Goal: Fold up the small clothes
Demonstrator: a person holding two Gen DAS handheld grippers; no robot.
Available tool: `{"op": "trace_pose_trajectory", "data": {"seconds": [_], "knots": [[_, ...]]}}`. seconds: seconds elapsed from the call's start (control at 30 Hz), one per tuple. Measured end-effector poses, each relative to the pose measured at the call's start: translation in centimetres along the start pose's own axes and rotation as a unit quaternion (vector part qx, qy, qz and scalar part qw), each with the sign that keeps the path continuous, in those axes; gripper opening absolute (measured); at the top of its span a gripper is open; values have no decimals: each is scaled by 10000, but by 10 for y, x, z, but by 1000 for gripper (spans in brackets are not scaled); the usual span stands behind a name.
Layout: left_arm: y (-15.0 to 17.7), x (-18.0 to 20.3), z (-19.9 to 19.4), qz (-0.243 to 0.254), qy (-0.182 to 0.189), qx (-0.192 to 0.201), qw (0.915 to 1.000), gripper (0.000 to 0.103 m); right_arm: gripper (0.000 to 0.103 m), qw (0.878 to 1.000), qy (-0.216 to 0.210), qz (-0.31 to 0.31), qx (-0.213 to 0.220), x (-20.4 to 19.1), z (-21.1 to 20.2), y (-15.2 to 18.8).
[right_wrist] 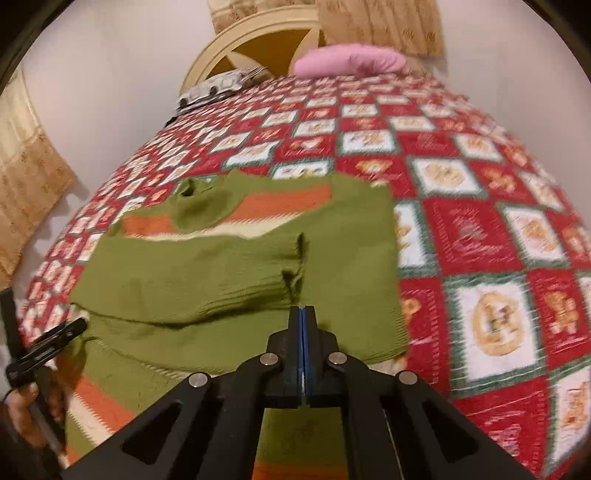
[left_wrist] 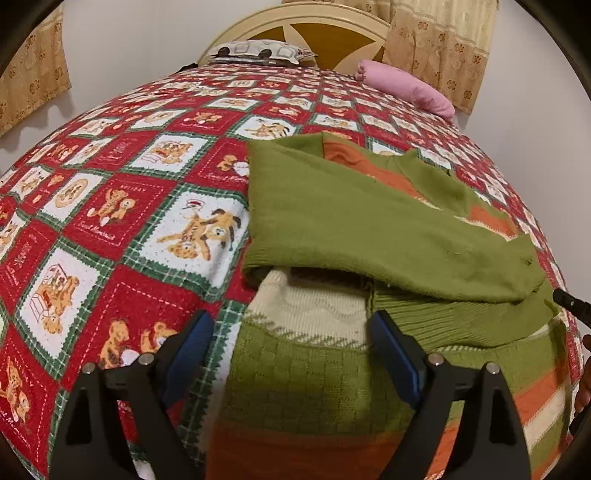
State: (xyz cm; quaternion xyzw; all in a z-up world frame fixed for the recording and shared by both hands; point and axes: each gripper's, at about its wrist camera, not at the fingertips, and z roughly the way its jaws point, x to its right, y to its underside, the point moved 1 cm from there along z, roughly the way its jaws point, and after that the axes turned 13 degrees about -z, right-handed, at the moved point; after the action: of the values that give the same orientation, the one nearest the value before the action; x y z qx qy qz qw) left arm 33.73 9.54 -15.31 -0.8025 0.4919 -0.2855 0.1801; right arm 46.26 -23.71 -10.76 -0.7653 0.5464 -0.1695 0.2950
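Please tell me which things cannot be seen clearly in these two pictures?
- Right tool: whether its shut pads pinch the green knitted sweater; motion blur, right wrist view.
- Sweater's near hem: cut off by the bottom edge, both views.
- Left tool: open; contact with the sweater unclear.

This is a bedroom in a home. A big bed [left_wrist: 129, 206] fills most of both pictures, covered with a red, white and green blanket [right_wrist: 480, 229] that has little teddy bears on it. At the top of the frame there is a round cream and brown headboard [left_wrist: 295, 33], with a grey patterned pillow [left_wrist: 255, 50] and a pink pillow [left_wrist: 406, 88] in front of it, and gold flowery curtains [left_wrist: 439, 48] hang on the white wall [right_wrist: 110, 74] at the upper left and upper right.
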Motion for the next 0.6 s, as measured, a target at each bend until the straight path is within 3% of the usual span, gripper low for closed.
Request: {"op": "trace_pose_trajectory", "data": {"seconds": [0.03, 0.07, 0.1, 0.13, 0.27, 0.33, 0.37, 0.47, 0.6], "knots": [[0, 0, 0, 19, -23, 14, 10000, 90, 4, 10000, -58, 71, 34, 0, 0, 0], [1, 1, -1, 44, -53, 41, 10000, 90, 31, 9998, -123, 119, 55, -1, 1, -2], [1, 1, -1, 54, -66, 54, 9999, 90, 72, 9996, -217, 165, 78, -4, 2, -4], [2, 1, -1, 60, -100, 72, 9999, 92, 80, 9992, -325, 202, 112, -6, 4, -7], [2, 2, 1, 86, -185, 68, 9998, 93, 76, 9994, -353, 33, -8, -22, 23, -19], [2, 2, 1, 84, -205, 74, 9997, 93, 39, 9990, -369, 20, -242, -25, 39, -19], [2, 2, 1, 78, -204, 77, 9997, 93, 12, 9988, -366, 24, -318, -26, 46, -19], [2, 0, 1, 18, -162, 56, 9999, 94, 8, 9992, -382, -11, -124, -27, 38, -18], [2, -1, 2, -16, -162, 17, 9999, 95, 8, 9989, 2, -434, 197, -33, 9, -13]]}}
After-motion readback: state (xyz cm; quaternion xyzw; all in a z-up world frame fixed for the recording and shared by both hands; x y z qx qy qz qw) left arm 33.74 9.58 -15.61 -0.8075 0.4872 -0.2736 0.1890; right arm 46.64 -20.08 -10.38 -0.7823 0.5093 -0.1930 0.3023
